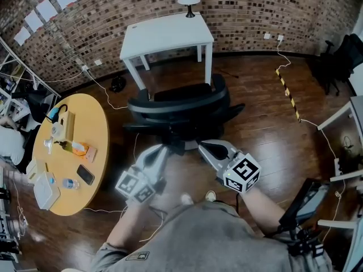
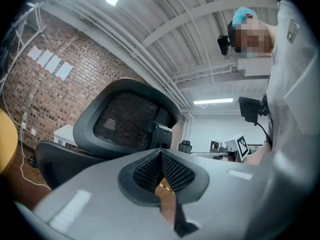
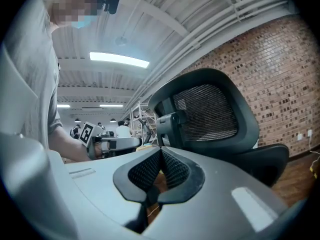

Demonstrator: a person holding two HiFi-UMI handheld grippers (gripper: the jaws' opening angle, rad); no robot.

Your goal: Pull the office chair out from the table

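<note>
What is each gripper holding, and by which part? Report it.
Nothing is held. The left gripper and the right gripper are both shut with nothing between their jaws, and the office chair stands ahead of them.

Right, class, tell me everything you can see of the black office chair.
The office chair is black, with a curved, hard-looking frame round a mesh backrest and a chunky support block behind it. It stands upright on the wooden floor, facing the white table, its seat near the table's front edge and its back towards the person. The left claw and right claw are shut and empty just behind it; neither grips it.
</note>
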